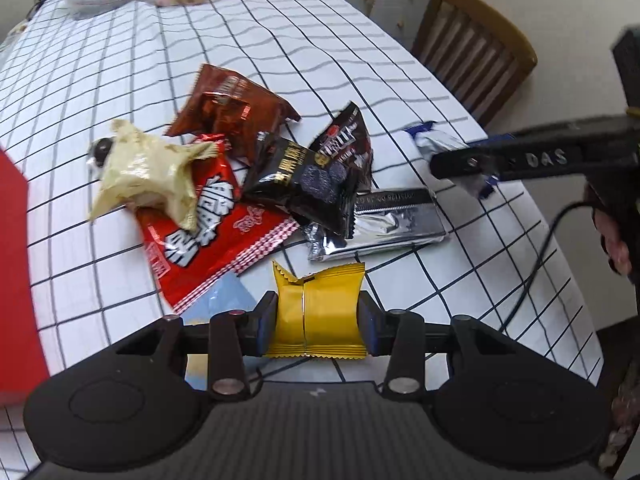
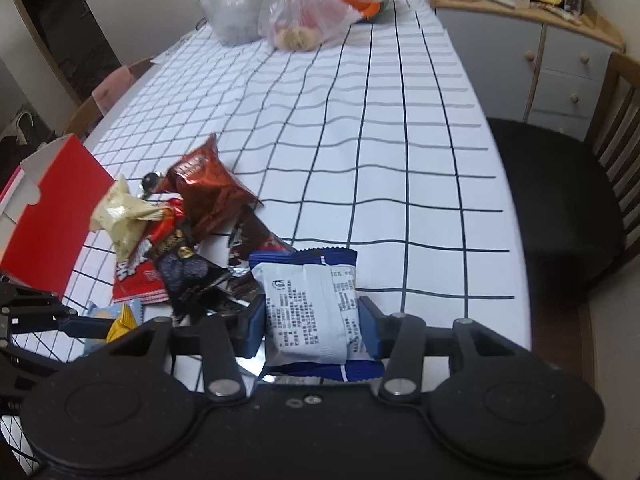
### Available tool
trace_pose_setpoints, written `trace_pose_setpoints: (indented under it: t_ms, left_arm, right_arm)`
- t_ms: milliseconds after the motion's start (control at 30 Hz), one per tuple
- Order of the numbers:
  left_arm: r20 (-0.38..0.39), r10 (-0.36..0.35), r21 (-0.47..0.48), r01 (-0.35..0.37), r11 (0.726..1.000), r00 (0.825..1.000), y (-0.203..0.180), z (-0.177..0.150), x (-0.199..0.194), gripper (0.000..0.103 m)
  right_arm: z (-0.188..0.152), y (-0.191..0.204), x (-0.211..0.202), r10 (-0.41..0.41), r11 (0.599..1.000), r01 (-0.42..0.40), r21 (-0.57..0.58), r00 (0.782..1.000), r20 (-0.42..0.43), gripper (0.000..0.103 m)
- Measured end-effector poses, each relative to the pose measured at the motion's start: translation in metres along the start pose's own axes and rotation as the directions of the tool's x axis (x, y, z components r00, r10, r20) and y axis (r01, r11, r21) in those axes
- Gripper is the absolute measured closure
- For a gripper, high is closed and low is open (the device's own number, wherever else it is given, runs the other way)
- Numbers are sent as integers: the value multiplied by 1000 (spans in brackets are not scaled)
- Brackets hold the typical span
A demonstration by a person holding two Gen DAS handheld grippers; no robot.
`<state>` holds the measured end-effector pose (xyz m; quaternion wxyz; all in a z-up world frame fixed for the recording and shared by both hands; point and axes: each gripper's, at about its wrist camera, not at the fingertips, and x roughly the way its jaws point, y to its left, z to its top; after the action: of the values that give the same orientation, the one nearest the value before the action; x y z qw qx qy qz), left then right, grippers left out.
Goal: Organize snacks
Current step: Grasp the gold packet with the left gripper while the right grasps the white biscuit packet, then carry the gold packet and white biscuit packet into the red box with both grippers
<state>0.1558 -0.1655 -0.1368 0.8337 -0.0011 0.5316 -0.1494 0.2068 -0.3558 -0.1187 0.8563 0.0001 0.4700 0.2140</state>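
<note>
My left gripper [image 1: 318, 312] is shut on a yellow snack packet [image 1: 318, 310] and holds it above the checked tablecloth [image 1: 120, 60]. My right gripper [image 2: 312, 318] is shut on a blue-and-white snack packet [image 2: 310, 312]; it also shows in the left wrist view [image 1: 440, 144] at the right. A pile of snacks lies between them: a cream packet [image 1: 140, 168], a red packet [image 1: 212, 236], a brown packet [image 1: 232, 116], black packets [image 1: 308, 184] and a silver packet [image 1: 392, 220]. A red box [image 2: 52, 208] stands left of the pile.
Plastic bags [image 2: 296, 8] sit at the table's far end. A wooden chair [image 2: 560, 200] with a dark seat stands at the right table edge. A cabinet [image 2: 560, 60] with clutter is behind it. A light blue packet [image 1: 224, 300] lies under my left gripper.
</note>
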Motion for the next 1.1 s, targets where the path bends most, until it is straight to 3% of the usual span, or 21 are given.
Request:
trace_pose_setpoints:
  t_ms: [333, 567, 1100]
  left_arm:
    - [97, 36, -108, -25, 994, 995, 19, -11, -59, 62]
    - [109, 69, -191, -47, 980, 992, 47, -23, -94, 62]
    - [203, 187, -360, -104, 927, 961, 152, -62, -179, 62]
  right_arm:
    - [-5, 51, -49, -12, 999, 15, -33, 995, 94, 57]
    - [-5, 100, -66, 11, 999, -5, -51, 991, 130, 57]
    - [12, 248, -52, 117, 980, -90, -177, 982, 150, 57]
